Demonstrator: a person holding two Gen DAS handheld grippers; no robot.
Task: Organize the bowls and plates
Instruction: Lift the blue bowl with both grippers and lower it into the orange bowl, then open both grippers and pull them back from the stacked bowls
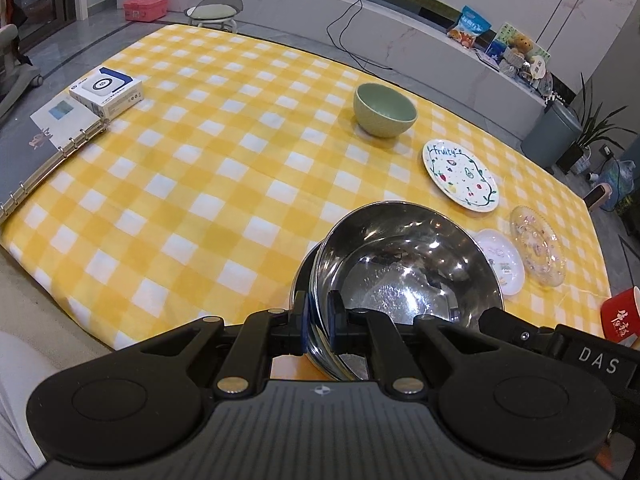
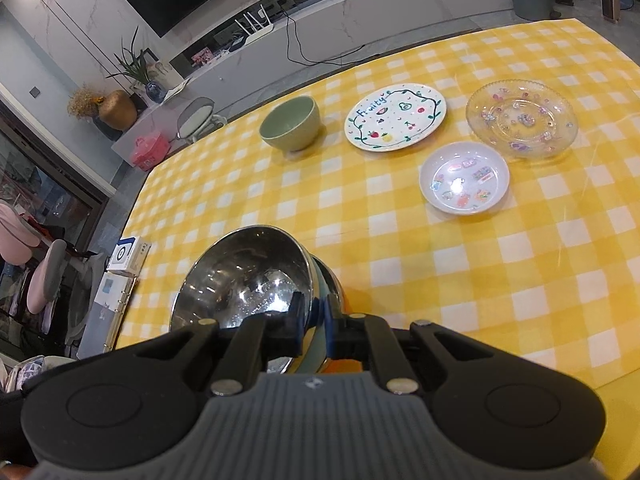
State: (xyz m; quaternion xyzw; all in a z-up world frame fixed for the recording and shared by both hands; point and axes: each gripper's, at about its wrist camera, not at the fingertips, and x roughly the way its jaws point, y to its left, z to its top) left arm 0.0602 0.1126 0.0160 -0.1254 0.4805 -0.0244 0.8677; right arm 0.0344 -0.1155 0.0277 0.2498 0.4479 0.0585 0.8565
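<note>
A steel bowl (image 1: 404, 268) is held tilted above the yellow checked table. My left gripper (image 1: 318, 320) is shut on its near rim. My right gripper (image 2: 312, 316) is shut on the opposite rim of the same steel bowl (image 2: 244, 276). A second darker rim shows just behind the bowl in both views. A green bowl (image 1: 384, 110) (image 2: 291, 122) stands farther back. Beside it lies a white "Fruity" plate (image 1: 460, 176) (image 2: 396, 116). A small white dish (image 1: 502, 260) (image 2: 464, 178) and a clear glass plate (image 1: 538, 246) (image 2: 522, 118) lie beyond.
A white box (image 1: 106, 92) and an open ring binder (image 1: 36, 160) lie at the table's left edge. A red cup (image 1: 622, 316) stands at the right edge near my left gripper. The table (image 2: 480, 280) has a yellow checked cloth.
</note>
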